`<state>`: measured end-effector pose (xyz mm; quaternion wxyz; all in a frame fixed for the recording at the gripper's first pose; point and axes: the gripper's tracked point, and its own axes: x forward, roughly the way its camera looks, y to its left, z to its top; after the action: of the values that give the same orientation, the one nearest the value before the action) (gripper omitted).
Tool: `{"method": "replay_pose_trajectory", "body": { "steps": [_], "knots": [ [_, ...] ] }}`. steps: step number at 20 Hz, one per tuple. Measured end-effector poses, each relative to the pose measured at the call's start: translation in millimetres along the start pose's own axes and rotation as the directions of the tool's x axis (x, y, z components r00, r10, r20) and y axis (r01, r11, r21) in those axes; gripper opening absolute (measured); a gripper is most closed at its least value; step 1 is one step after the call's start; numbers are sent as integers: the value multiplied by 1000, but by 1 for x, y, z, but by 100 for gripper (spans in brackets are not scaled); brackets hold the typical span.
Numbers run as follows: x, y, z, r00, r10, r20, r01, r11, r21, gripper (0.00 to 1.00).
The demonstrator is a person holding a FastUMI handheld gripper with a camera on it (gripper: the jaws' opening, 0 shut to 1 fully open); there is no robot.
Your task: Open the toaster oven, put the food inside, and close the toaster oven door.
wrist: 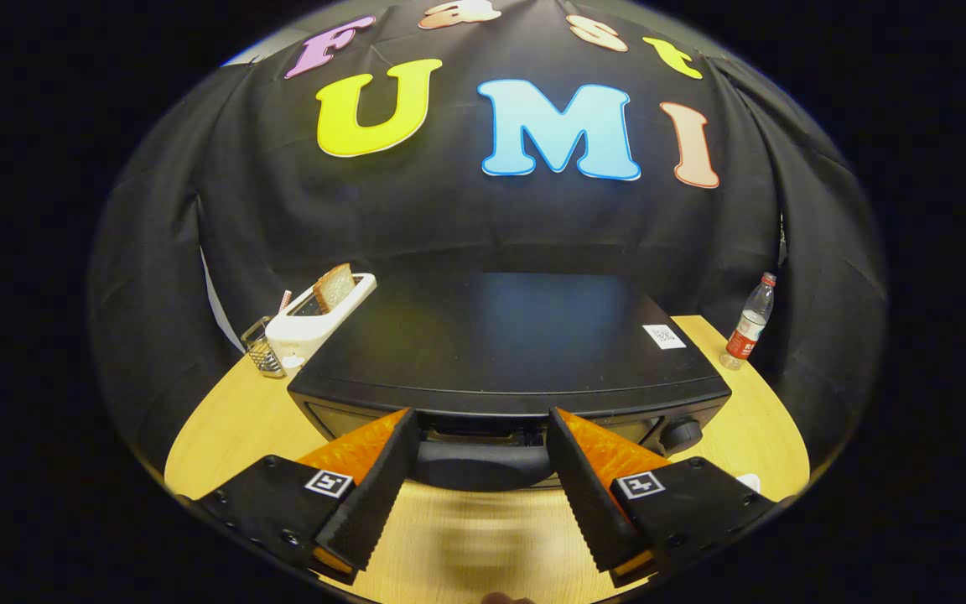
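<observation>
A black toaster oven (500, 344) stands on the wooden table (223, 436), seen from above and in front. Its dark door handle (483, 463) runs across the top front of the door, and a round knob (684, 434) sits at the right end. My gripper (480, 419) is open, with the handle lying between its two fingers and the fingertips close against the oven's front edge. The fingers do not press on the handle. The door looks shut.
Left of the oven stands a white toaster (315, 323) with a slice of bread (336, 287) in its slot, and a small wire holder (263, 352) beside it. A plastic bottle (749, 325) stands at the table's right rear. A white sticker (664, 336) lies on the oven's top.
</observation>
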<state>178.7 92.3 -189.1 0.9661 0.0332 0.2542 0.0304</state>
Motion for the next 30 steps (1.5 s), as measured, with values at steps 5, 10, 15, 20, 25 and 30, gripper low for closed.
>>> {"method": "replay_pose_trajectory", "body": {
  "steps": [5, 10, 15, 20, 25, 30],
  "knots": [
    [-6, 1, -2, 1000, 9, -21, -9, 1000, 1, 98],
    [-20, 4, -14, 999, 22, -44, -22, 1000, 12, 98],
    [-35, 5, -36, 996, 38, -86, -36, 999, 19, 98],
    [-47, 6, -54, 994, 24, -109, -24, 1000, -1, 97],
    [-56, 9, -70, 991, 35, -128, -46, 996, -83, 98],
    [-61, 7, -90, 989, 30, -142, -51, 988, -147, 98]
  ]
}}
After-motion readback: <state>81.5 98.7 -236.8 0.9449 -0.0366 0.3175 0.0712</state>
